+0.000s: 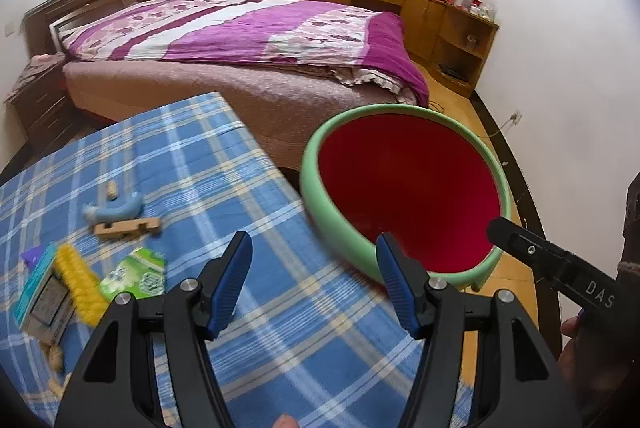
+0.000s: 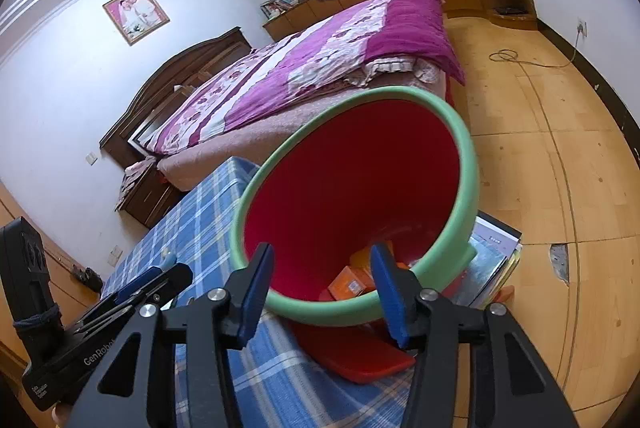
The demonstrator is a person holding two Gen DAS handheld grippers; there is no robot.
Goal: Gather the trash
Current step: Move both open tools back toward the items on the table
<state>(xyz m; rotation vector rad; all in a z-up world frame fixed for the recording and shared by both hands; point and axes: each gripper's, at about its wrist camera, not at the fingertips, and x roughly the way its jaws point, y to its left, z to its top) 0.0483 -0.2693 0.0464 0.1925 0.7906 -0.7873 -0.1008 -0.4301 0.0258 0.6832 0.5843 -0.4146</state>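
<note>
A waste bin (image 1: 316, 203) with a green rim and red inside stands tilted at the right edge of the blue plaid table (image 1: 192, 167). My left gripper (image 1: 314, 248) hangs open over the cloth just left of the bin, nothing between its blue pads. Litter lies to its left: a green packet (image 1: 136, 274), a yellow brush (image 1: 80, 286), a wooden piece (image 1: 128, 228), a blue toy-like item (image 1: 118, 209). In the right wrist view my right gripper (image 2: 322, 260) stands open over the bin's (image 2: 468, 163) near rim, empty; orange boxes (image 2: 350, 284) lie inside.
A teal box (image 1: 38, 292) and peanuts (image 1: 56, 356) sit at the table's left. A red flat piece (image 2: 360, 356) lies under the bin, with books (image 2: 494, 248) beside it. Behind are a bed (image 1: 240, 39), wooden cabinets (image 1: 440, 15) and a floor cable (image 2: 520, 61).
</note>
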